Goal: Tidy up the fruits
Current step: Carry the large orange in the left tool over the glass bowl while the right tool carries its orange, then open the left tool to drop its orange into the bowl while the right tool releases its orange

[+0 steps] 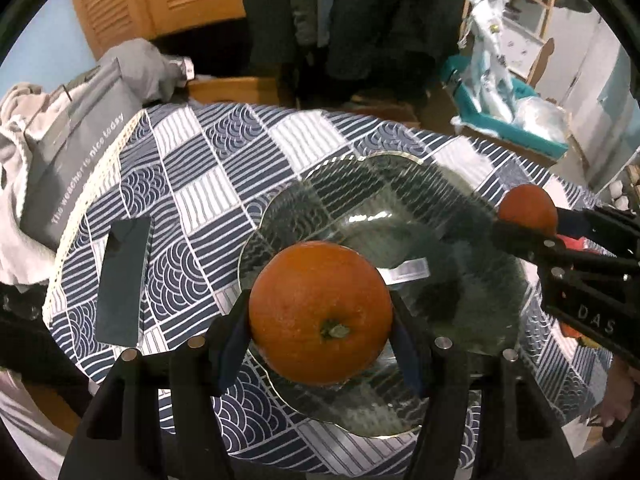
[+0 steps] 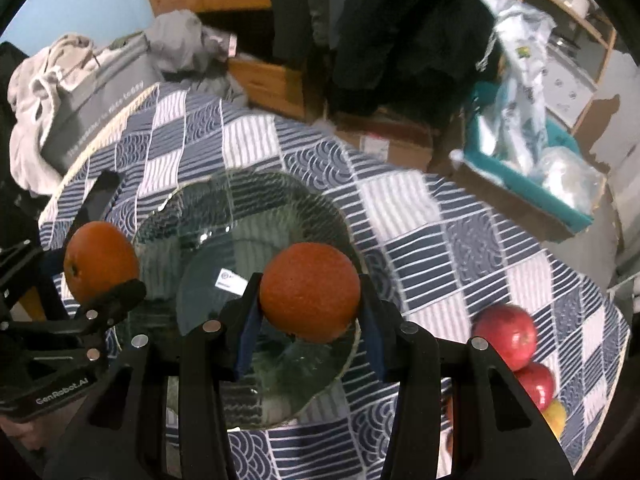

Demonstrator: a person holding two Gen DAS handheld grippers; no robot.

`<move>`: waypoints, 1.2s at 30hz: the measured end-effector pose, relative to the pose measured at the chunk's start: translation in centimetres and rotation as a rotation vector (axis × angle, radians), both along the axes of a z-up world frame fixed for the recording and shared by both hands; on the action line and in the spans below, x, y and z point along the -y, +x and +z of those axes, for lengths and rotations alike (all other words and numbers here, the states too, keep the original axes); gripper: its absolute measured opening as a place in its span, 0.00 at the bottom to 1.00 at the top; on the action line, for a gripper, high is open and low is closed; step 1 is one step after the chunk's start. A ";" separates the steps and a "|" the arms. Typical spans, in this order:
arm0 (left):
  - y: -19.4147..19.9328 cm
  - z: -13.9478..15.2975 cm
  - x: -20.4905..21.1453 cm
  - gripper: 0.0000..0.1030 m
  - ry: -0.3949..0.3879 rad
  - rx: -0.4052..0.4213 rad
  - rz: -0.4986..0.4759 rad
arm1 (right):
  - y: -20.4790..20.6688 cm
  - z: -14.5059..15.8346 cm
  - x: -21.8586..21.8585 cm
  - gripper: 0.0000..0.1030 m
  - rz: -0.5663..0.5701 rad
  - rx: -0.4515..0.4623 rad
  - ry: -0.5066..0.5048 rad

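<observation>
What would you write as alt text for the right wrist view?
The right hand-held gripper holds an orange above a clear glass plate on a blue patterned tablecloth. At left, the left hand-held gripper holds another orange; two red apples lie at right.

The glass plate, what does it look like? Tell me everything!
The glass plate is clear and ribbed, with a wavy, scalloped rim and a small white sticker near its middle. It lies flat on the blue-and-white checked tablecloth, which shows through it. No fruit lies on it yet; two oranges are held above it.
</observation>
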State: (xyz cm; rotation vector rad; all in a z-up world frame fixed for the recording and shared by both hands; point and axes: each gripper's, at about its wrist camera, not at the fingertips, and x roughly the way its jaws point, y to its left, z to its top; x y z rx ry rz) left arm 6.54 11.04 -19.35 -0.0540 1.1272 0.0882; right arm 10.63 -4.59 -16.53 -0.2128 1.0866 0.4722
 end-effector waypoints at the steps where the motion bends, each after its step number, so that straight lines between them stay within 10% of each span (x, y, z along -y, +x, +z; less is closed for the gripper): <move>1: 0.1 -0.4 -0.1 0.63 -0.001 -0.009 0.001 | 0.0 -0.4 -0.2 0.43 0.006 -0.014 0.001; 31: 0.3 -6.1 0.6 0.64 -0.066 -0.235 -0.018 | -0.4 -5.6 -0.8 0.44 0.058 -0.179 -0.047; 36: -0.3 -4.0 1.8 0.84 -0.007 -0.153 -0.056 | -0.4 -5.4 -0.6 0.44 0.055 -0.187 -0.021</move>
